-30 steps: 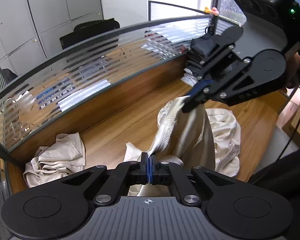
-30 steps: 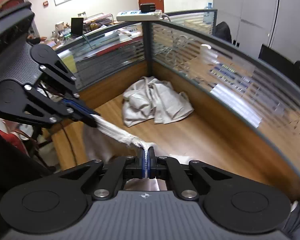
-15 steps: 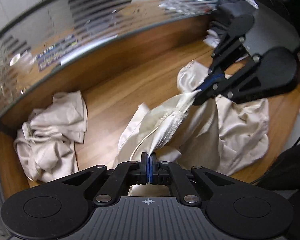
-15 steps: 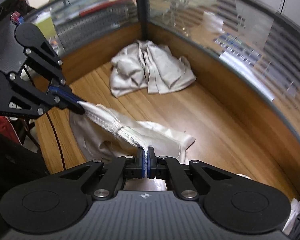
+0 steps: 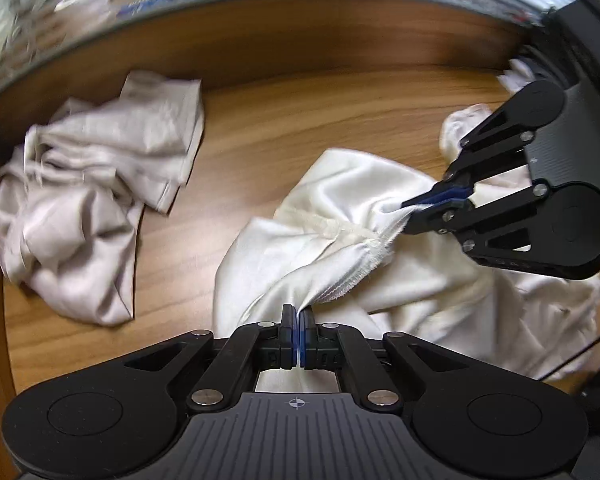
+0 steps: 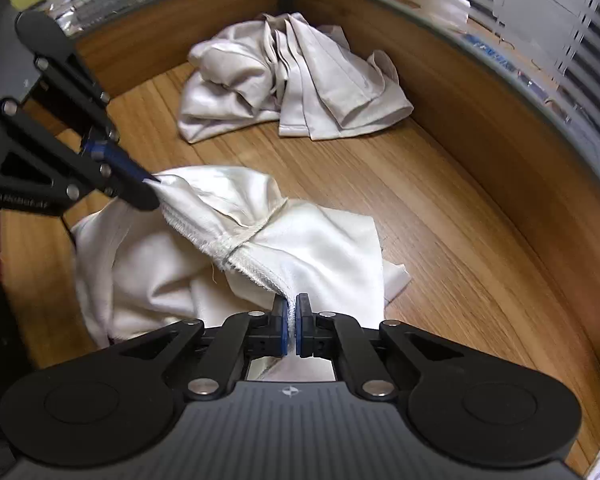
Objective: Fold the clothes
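At far left, a crumpled beige cotton garment [image 5: 88, 200] lies heaped in the corner of the wood-grain desk [image 5: 340, 112], against the partition. Centre, my left gripper [image 5: 299, 322] has its jaws clamped on the ribbed elastic waistband [image 5: 352, 268] of a cream satin garment [image 5: 440, 300]. To the right, my right gripper [image 5: 428, 204] is clamped on the same waistband further along. The band sags between them, cloth spread on the desk below. I judge this the spreading step: next I must draw the band taut and lay it flat.
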The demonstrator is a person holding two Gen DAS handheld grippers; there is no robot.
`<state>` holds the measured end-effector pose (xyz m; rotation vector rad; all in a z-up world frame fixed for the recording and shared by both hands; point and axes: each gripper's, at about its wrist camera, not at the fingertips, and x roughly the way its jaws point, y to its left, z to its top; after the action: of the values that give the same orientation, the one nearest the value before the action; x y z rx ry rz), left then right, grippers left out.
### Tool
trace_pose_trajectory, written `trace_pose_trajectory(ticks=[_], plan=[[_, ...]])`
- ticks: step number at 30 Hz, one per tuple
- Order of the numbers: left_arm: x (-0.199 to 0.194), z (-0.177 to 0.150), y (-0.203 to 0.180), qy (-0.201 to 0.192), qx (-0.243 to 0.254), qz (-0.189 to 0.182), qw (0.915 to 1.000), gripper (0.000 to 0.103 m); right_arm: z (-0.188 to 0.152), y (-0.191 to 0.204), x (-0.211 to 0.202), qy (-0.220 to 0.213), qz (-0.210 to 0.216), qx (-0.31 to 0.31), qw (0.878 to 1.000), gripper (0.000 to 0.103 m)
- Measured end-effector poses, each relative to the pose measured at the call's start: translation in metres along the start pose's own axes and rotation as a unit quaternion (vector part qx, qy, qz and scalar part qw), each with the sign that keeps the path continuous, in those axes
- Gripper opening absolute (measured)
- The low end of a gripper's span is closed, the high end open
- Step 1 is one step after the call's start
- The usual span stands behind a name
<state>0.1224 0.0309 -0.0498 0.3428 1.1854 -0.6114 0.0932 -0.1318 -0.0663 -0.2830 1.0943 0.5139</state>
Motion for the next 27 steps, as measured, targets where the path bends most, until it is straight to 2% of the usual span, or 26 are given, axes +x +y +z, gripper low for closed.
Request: trace_pose_trajectory(ticks=[6, 7, 9, 12, 15, 17, 21, 23, 27], plan=[[0.031, -0.002, 0.015, 0.016, -0.019, 0.007, 0.9997, 0.007, -0.001, -0.01, 0.031, 0.012, 0.001, 0.004, 1.0, 0.008], [0.036, -0.002, 0.017, 0.019, -0.023, 0.009, 0.9995, 0.01, -0.001, -0.011, 0.033, 0.014, 0.002, 0.005, 1.0, 0.009], [0.041, -0.002, 0.02, 0.023, -0.022, 0.007, 0.9995, 0.011, -0.002, -0.014, 0.034, 0.015, 0.005, 0.007, 1.0, 0.015], [0.04, -0.001, 0.019, 0.031, -0.023, 0.008, 0.9992, 0.017, -0.002, -0.017, 0.027, 0.015, 0.012, 0.009, 1.0, 0.017], [0.027, 0.0, 0.015, 0.029, -0.016, 0.004, 0.9995, 0.027, 0.002, -0.016, 0.012, 0.017, 0.025, 0.007, 1.0, 0.018], [0.018, 0.002, 0.01, 0.025, -0.002, 0.006, 0.9997, 0.038, 0.006, -0.015, -0.002, 0.014, 0.041, 0.004, 0.999, 0.02], [-0.006, 0.004, -0.001, 0.014, 0.02, 0.002, 0.9997, 0.041, 0.015, -0.008, -0.027, 0.004, 0.062, -0.008, 0.998, 0.024], [-0.018, 0.004, -0.007, 0.006, 0.029, -0.001, 0.9996, 0.045, 0.018, -0.003, -0.035, 0.001, 0.07, -0.019, 0.997, 0.024], [-0.035, 0.002, -0.019, -0.009, 0.044, -0.011, 0.9989, 0.045, 0.021, 0.01, -0.043, 0.001, 0.085, -0.037, 0.996, 0.024]])
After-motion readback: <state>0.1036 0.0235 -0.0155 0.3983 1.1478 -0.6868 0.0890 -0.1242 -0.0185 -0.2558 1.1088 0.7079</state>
